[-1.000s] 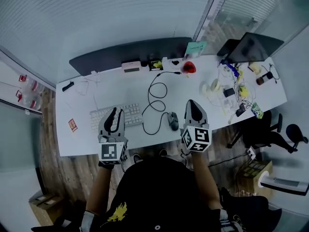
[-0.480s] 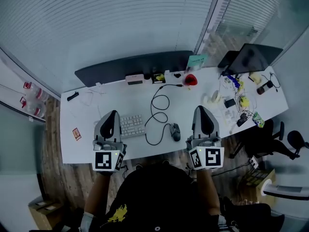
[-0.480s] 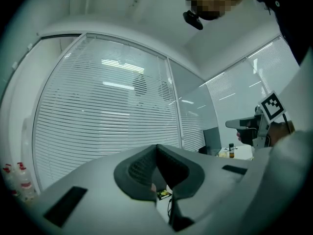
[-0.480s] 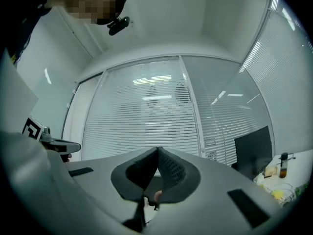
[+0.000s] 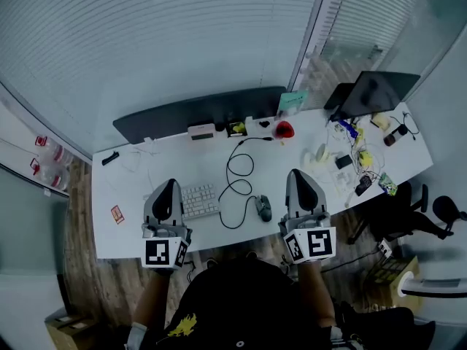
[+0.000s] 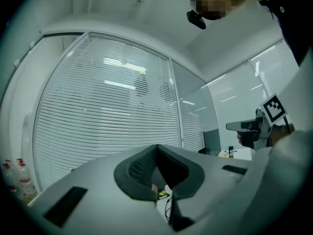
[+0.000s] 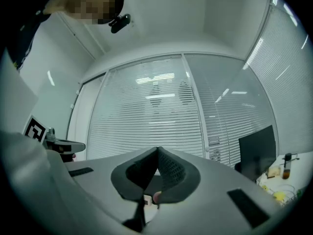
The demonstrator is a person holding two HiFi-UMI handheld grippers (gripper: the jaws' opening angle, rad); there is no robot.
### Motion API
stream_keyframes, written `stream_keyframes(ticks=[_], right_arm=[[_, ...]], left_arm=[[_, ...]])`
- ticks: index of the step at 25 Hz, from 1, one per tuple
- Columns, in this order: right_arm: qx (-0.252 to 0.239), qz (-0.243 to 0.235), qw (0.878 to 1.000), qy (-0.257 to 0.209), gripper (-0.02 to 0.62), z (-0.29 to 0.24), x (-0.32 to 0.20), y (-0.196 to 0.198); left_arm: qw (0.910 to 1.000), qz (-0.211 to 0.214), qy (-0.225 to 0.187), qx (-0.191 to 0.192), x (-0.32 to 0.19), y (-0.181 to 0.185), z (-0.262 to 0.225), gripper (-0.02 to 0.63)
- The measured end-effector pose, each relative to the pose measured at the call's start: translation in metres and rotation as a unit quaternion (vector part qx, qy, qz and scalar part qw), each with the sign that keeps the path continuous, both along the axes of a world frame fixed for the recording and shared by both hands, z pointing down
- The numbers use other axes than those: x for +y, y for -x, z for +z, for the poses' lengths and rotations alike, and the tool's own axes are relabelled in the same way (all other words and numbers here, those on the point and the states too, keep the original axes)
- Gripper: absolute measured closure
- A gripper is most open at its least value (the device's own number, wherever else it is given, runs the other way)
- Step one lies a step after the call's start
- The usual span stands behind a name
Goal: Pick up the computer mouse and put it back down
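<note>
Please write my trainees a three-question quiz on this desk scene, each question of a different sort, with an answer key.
1. True or false: the right gripper is holding the computer mouse.
2. In the head view, which of these lies on the white desk to the left of the computer mouse? A) a keyboard B) a plate C) a book
3. Fill in: the jaws of the left gripper are ____, with nothing between them.
Key: 1 false, the computer mouse lies on the white desk and the right gripper is shut on nothing; 2 A; 3 shut.
</note>
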State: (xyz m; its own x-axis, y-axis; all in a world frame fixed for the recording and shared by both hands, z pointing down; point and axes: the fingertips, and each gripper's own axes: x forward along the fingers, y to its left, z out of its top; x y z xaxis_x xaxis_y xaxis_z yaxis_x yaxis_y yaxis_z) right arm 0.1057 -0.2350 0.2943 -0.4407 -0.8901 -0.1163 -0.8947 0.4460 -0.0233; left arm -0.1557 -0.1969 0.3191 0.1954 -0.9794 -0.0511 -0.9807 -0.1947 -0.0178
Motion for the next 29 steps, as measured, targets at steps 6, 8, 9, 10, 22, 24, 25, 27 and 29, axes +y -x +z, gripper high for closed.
stream_keyframes(ticks=[6,8,9,10,22,24,25,27,29], right_arm=[[0.021,-0.011,1.000,0.004,0.583,-0.005,-0.002,0.007],[0.027,-0.013,1.000,0.008,0.583,-0.003,-0.003,0.010],[0.029,-0.013,0.999,0.011,0.583,-0.002,-0.004,0.011],[0.033,-0.014,0.999,0.014,0.583,-0.001,-0.003,0.011],[0.085,-0.011,0.996,-0.001,0.583,-0.001,0.013,0.002],[0.095,-0.011,0.995,-0.002,0.584,-0.001,0.018,0.002],[0.098,-0.009,0.995,0.001,0.583,-0.001,0.021,0.003],[0.104,-0.005,0.995,0.009,0.584,-0.001,0.028,0.004],[0.111,-0.003,0.994,0.016,0.584,-0.003,0.035,0.006]], left_arm=[[0.9999,0.010,-0.006,0.010,-0.006,-0.002,-0.008,0.595],[0.9998,0.017,-0.012,0.006,-0.008,-0.003,-0.014,0.595],[0.9997,0.019,-0.017,0.005,-0.008,-0.003,-0.017,0.595],[0.9996,0.019,-0.021,0.007,-0.008,-0.002,-0.019,0.595],[0.9992,0.039,-0.010,0.002,-0.001,-0.015,-0.006,0.595],[0.9990,0.043,-0.013,0.000,0.001,-0.017,-0.007,0.595],[0.9989,0.045,-0.014,0.001,0.004,-0.017,-0.008,0.595],[0.9985,0.052,-0.014,0.004,0.010,-0.018,-0.009,0.595],[0.9983,0.057,-0.014,0.005,0.015,-0.019,-0.010,0.595]])
